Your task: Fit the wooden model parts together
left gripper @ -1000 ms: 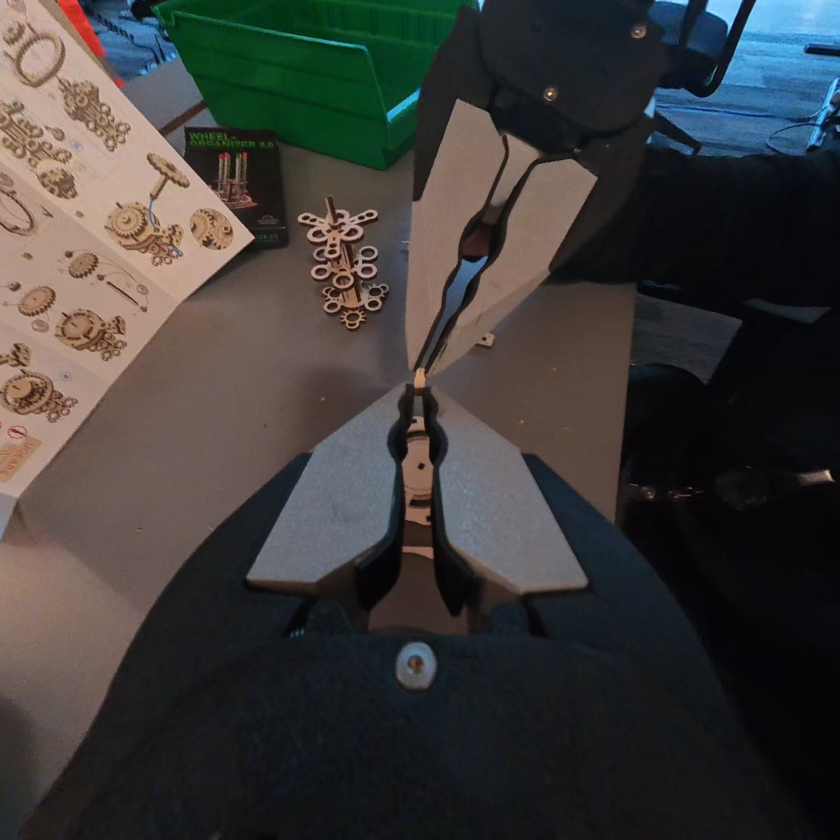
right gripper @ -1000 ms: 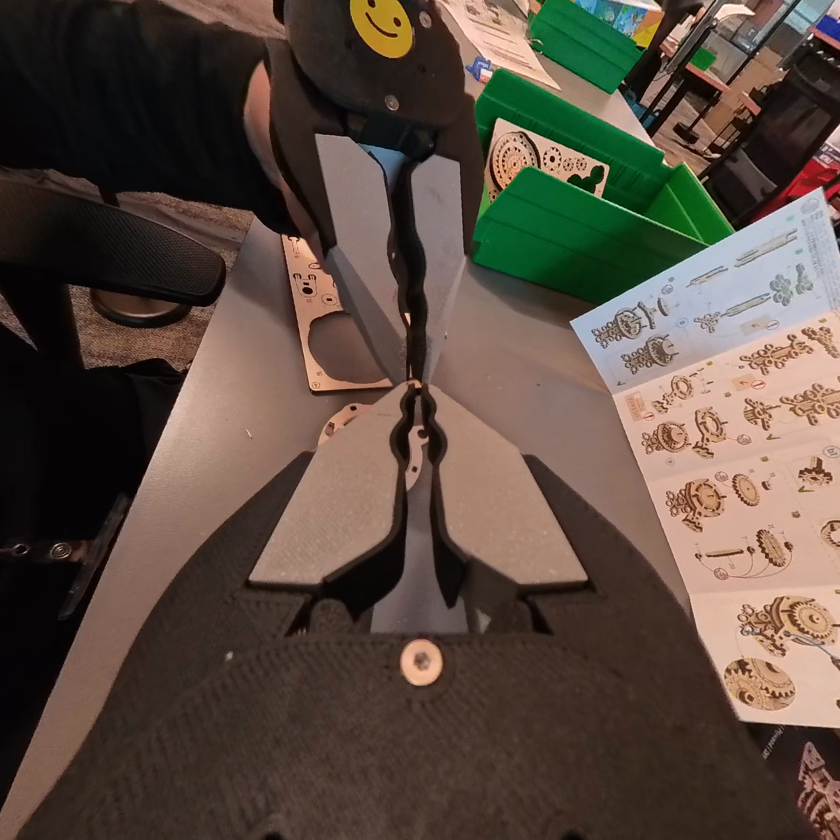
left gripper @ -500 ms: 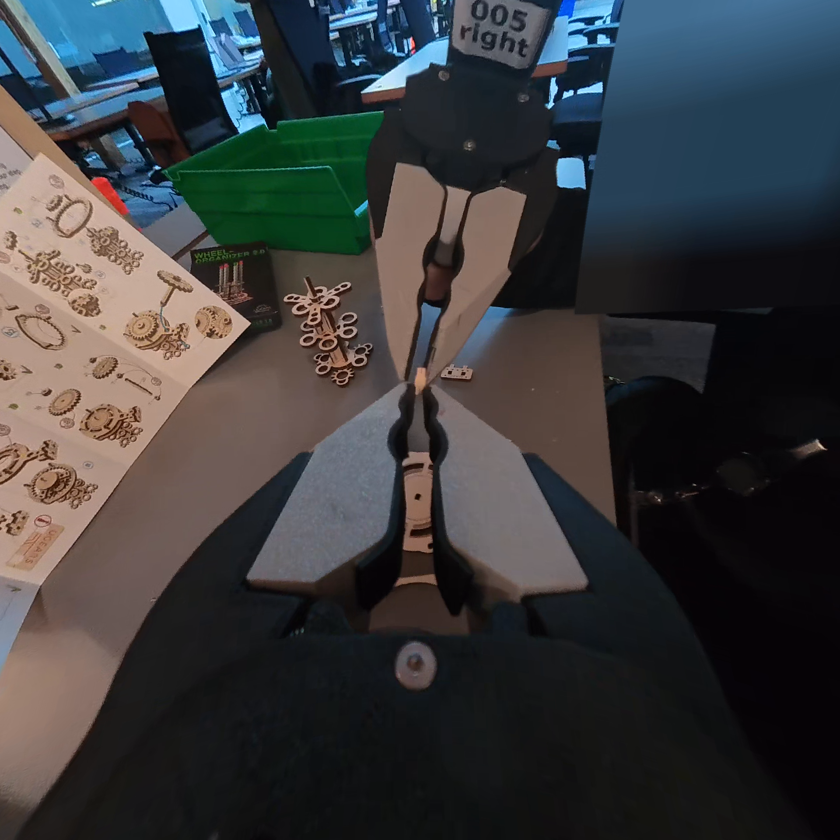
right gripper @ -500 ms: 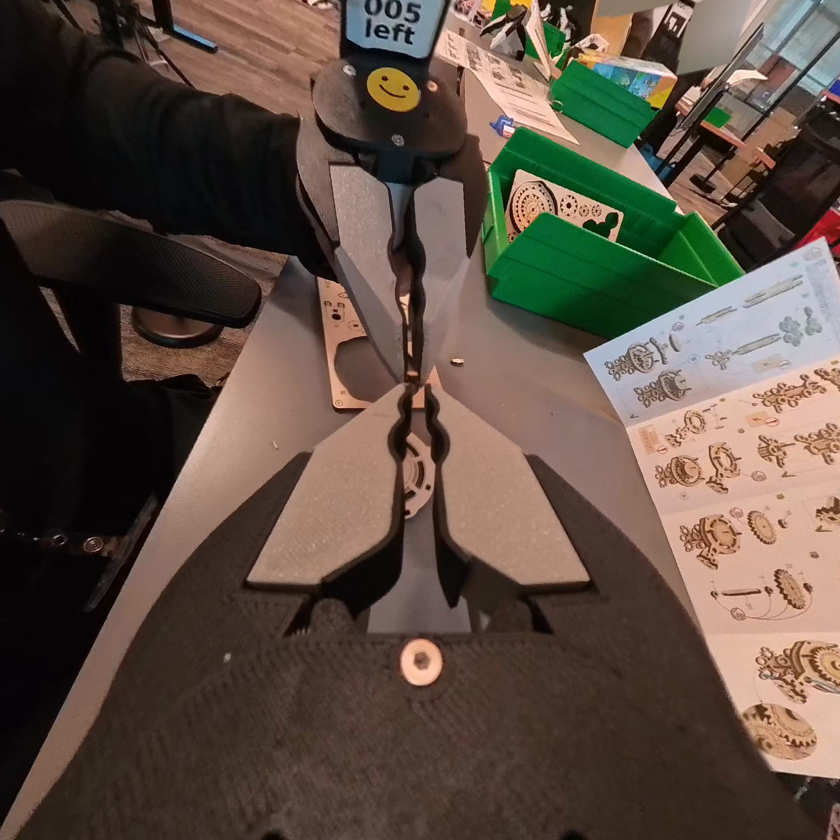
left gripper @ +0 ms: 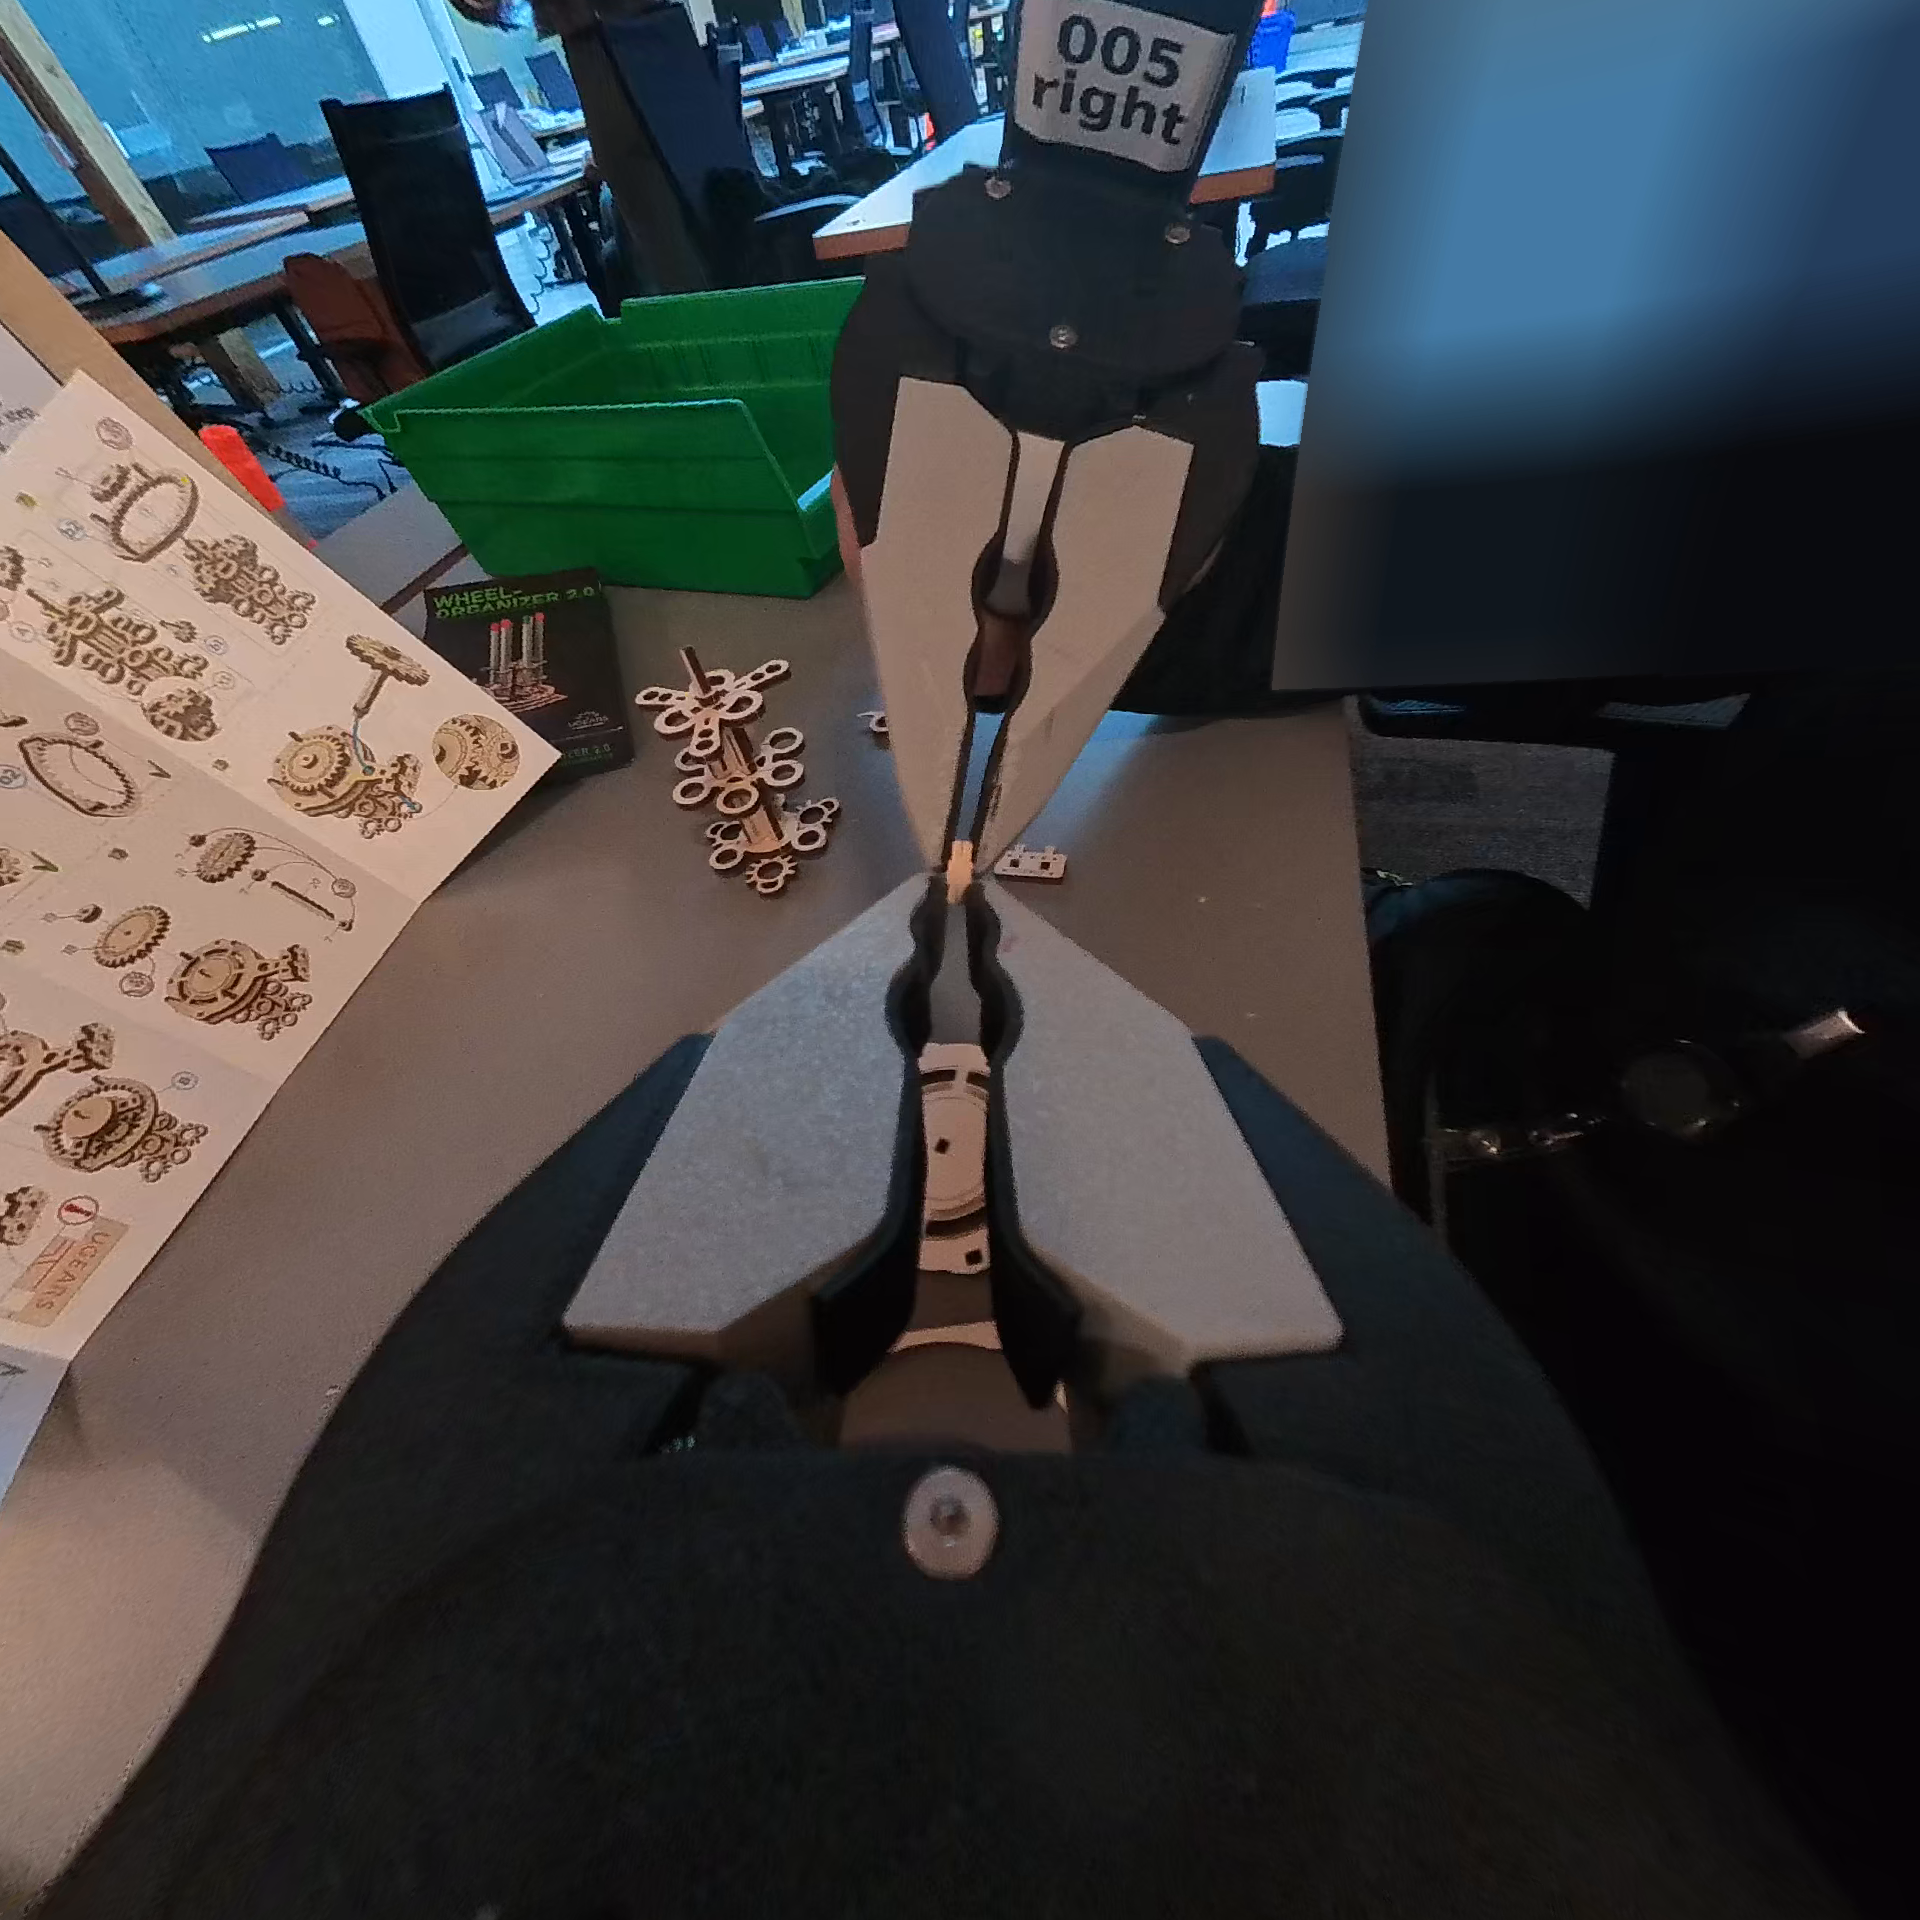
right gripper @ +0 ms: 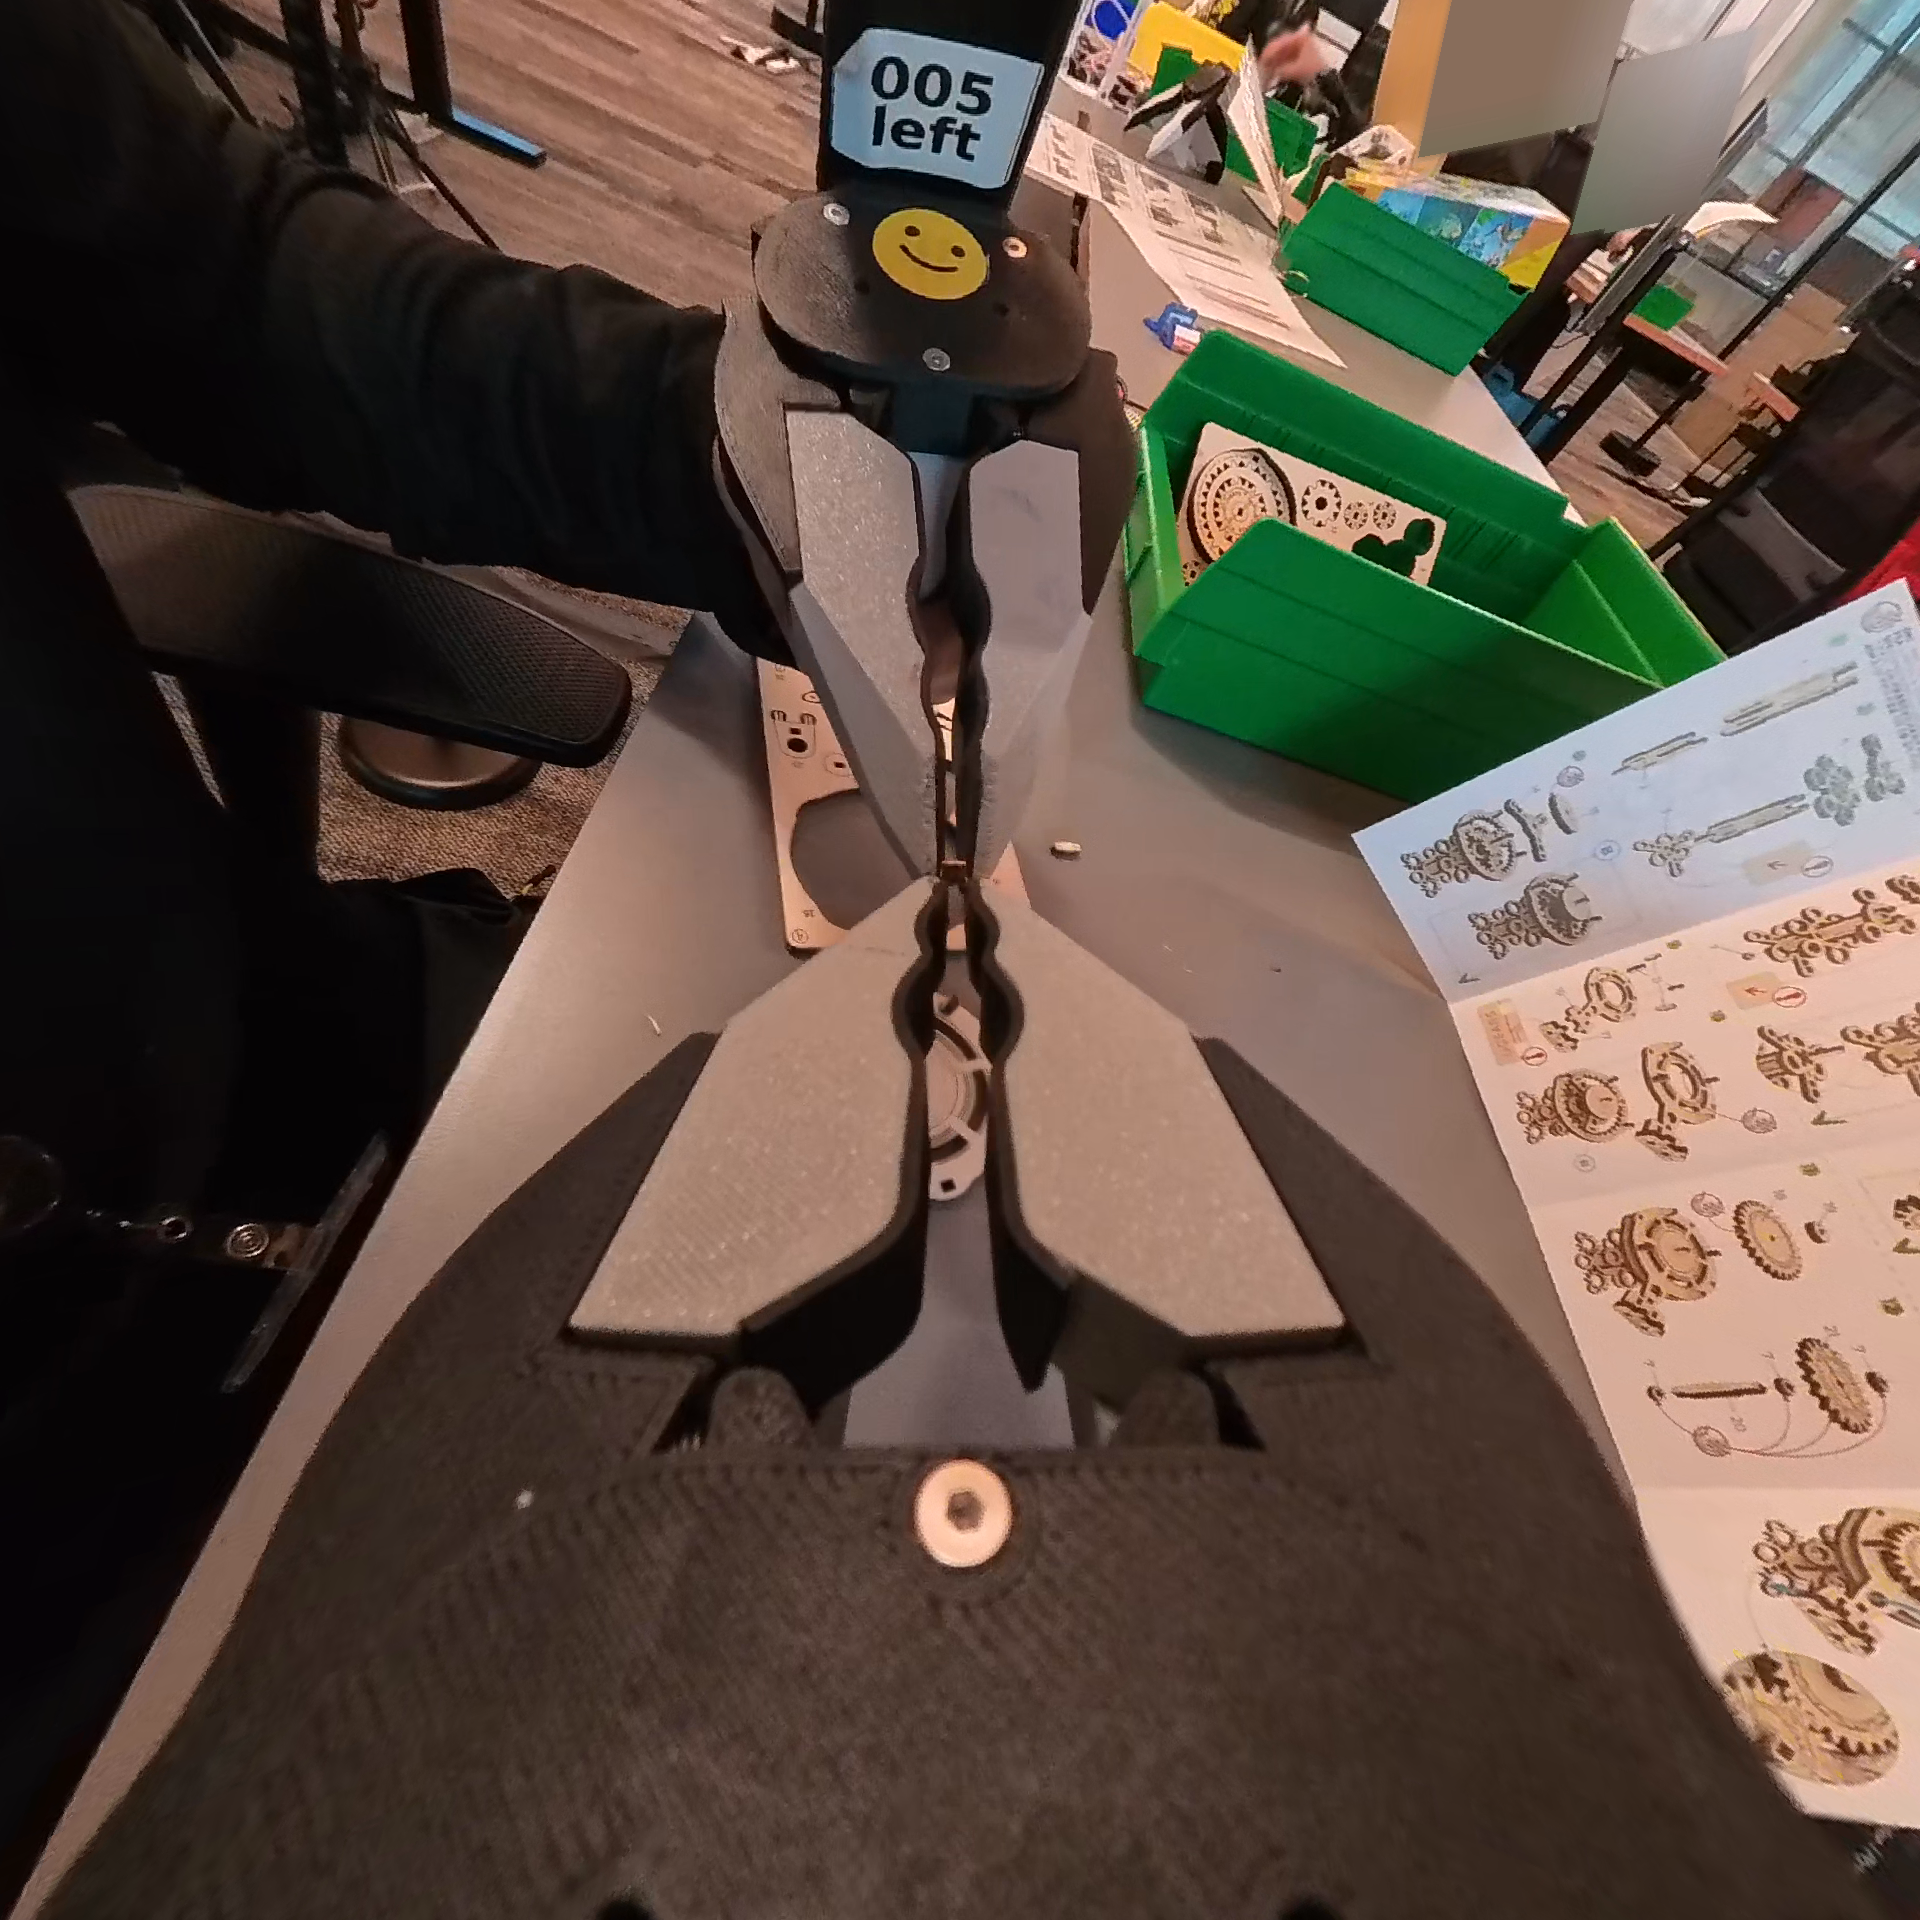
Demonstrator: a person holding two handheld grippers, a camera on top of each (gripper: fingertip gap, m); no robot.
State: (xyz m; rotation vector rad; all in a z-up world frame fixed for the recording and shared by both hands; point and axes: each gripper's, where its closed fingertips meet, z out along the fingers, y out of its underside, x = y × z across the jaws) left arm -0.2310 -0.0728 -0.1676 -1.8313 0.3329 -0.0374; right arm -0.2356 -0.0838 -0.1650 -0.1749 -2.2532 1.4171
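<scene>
My left gripper (left gripper: 951,902) and my right gripper (left gripper: 961,836) meet tip to tip above the grey table (left gripper: 540,987). Both are shut on a small pale wooden piece (left gripper: 958,868) pinched between the two pairs of tips. In the right wrist view the right gripper (right gripper: 951,896) is at the bottom, the left gripper (right gripper: 951,854) comes down from the top, and the small wooden piece (right gripper: 951,871) shows as a sliver. A round wooden wheel part (left gripper: 951,1143) lies on the table under the grippers; it also shows through the finger gap in the right wrist view (right gripper: 956,1112).
A flower-shaped wooden assembly (left gripper: 743,769), a black booklet (left gripper: 530,665), a small flat part (left gripper: 1031,862), an instruction sheet (left gripper: 187,831) and a green bin (left gripper: 623,468) lie around. A cut-out wood sheet (right gripper: 821,831), a bin with a gear sheet (right gripper: 1299,514) and a chair armrest (right gripper: 343,634) are near. Both grippers' tips are close together, under 4 cm apart. From either gripper's tips it is about 15 cm to the flower-shaped wooden assembly (left gripper: 743,769).
Both wrist views have tilted upward, so the table things sit lower in view. The grippers stay tip to tip, shut on the small piece.
</scene>
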